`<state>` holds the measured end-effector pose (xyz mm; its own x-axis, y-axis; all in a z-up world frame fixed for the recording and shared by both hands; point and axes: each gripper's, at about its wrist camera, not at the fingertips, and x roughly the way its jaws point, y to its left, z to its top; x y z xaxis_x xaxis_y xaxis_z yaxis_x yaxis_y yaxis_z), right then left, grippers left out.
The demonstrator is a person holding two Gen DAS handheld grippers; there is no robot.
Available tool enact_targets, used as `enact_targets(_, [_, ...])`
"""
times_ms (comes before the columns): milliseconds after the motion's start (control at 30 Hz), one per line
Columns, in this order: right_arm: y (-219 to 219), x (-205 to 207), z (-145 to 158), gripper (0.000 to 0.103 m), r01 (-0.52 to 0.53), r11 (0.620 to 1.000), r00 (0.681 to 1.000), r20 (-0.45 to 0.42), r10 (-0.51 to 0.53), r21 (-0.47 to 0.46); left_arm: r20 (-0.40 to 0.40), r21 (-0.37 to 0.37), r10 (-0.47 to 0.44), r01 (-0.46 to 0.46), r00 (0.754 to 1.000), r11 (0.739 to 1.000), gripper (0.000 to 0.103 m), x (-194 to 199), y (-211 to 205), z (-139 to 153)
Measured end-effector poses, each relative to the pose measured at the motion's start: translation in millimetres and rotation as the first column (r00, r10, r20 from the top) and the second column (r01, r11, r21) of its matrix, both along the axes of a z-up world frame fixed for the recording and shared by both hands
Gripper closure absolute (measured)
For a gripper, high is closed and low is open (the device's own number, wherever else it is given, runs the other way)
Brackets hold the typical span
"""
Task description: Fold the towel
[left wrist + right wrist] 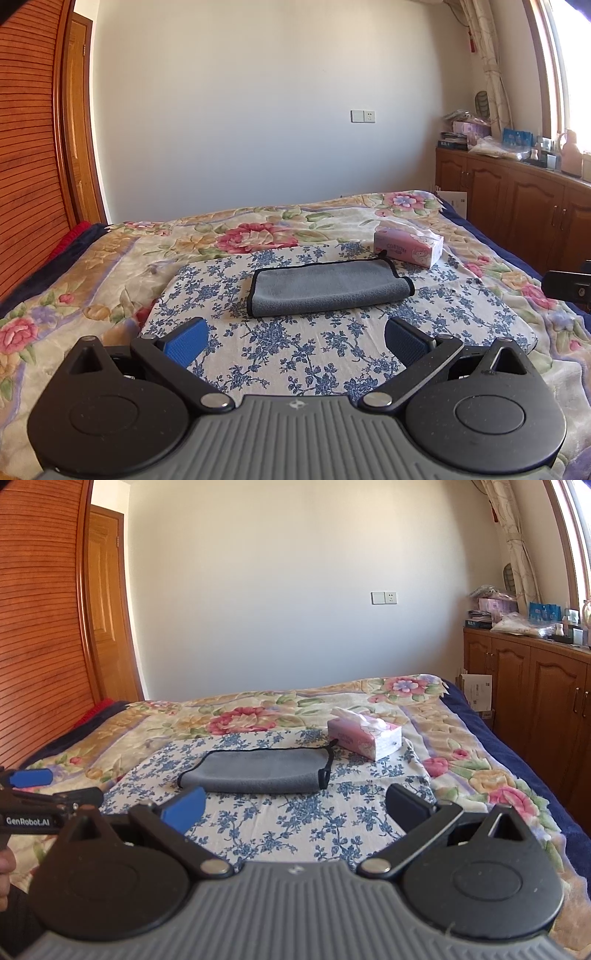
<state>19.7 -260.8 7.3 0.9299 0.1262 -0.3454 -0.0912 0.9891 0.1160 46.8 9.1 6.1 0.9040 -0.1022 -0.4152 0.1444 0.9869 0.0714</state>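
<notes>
A grey towel (328, 290) with black edging lies folded on a blue-and-white floral cloth (295, 354) on the bed; it also shows in the right wrist view (258, 771). My left gripper (295, 338) is open and empty, held back from the towel's near edge. My right gripper (297, 808) is open and empty, also short of the towel. The left gripper shows at the left edge of the right wrist view (33, 786). Part of the right gripper shows at the right edge of the left wrist view (569, 284).
A pink tissue box (408, 245) stands just behind the towel's right end, also in the right wrist view (364, 736). The bed has a flowered blanket (92, 280). Wooden cabinets (517, 199) run along the right; a wooden wardrobe (29, 147) stands left.
</notes>
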Motion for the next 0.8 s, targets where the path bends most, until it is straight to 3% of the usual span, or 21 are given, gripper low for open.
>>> enact_targets(800, [2,-7,-4,0.0,0.009,0.999,1.0,0.018,-0.008,-0.053,0.024,0.005,0.015,-0.015,1.0,1.0,0.0,-11,2,-11])
